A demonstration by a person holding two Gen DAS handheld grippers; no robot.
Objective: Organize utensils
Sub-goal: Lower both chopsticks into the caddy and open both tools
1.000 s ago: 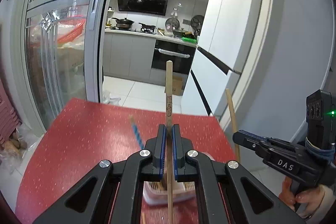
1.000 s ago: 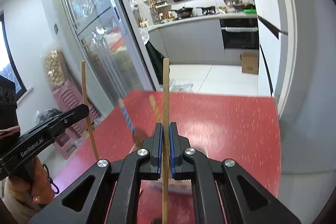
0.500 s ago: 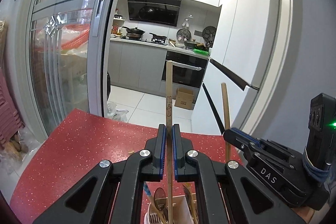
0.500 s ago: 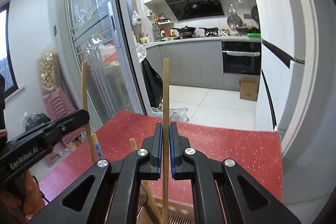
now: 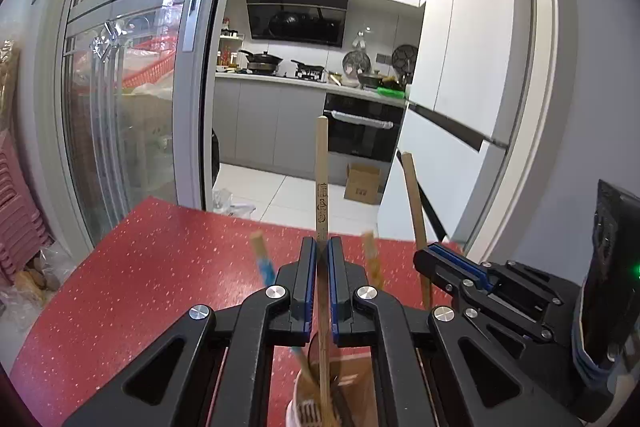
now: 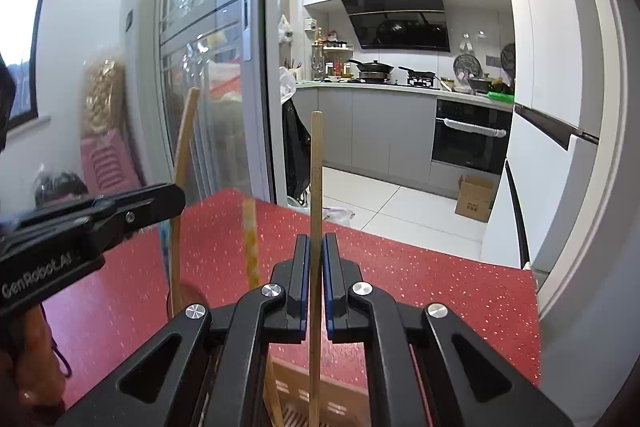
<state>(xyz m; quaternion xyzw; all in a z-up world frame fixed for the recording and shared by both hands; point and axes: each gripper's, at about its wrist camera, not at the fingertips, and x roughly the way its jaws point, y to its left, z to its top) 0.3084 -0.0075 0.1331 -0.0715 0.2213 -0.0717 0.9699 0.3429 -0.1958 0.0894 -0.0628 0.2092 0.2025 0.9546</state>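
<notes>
My left gripper (image 5: 319, 247) is shut on a wooden chopstick (image 5: 321, 179) that stands upright, its lower end inside a utensil holder (image 5: 298, 403) below the jaws. My right gripper (image 6: 314, 243) is shut on a second wooden chopstick (image 6: 316, 171), also upright over the holder's slotted edge (image 6: 332, 405). Each gripper shows in the other's view: the right one (image 5: 424, 259) at the left wrist view's right, the left one (image 6: 176, 193) at the right wrist view's left. A blue-handled utensil (image 5: 262, 263) and a yellow-handled one (image 5: 371, 259) stand in the holder.
The holder stands on a red speckled table (image 5: 140, 287). Beyond the table's far edge are a glass sliding door (image 5: 132, 87), a white fridge (image 5: 472, 87) and the kitchen floor with a cardboard box (image 5: 362, 185).
Both grippers have come down and tilted over the holder with their chopsticks. The blue and yellow handles now rise beside the left jaws, and the chopsticks' lower ends sit in the holder.
</notes>
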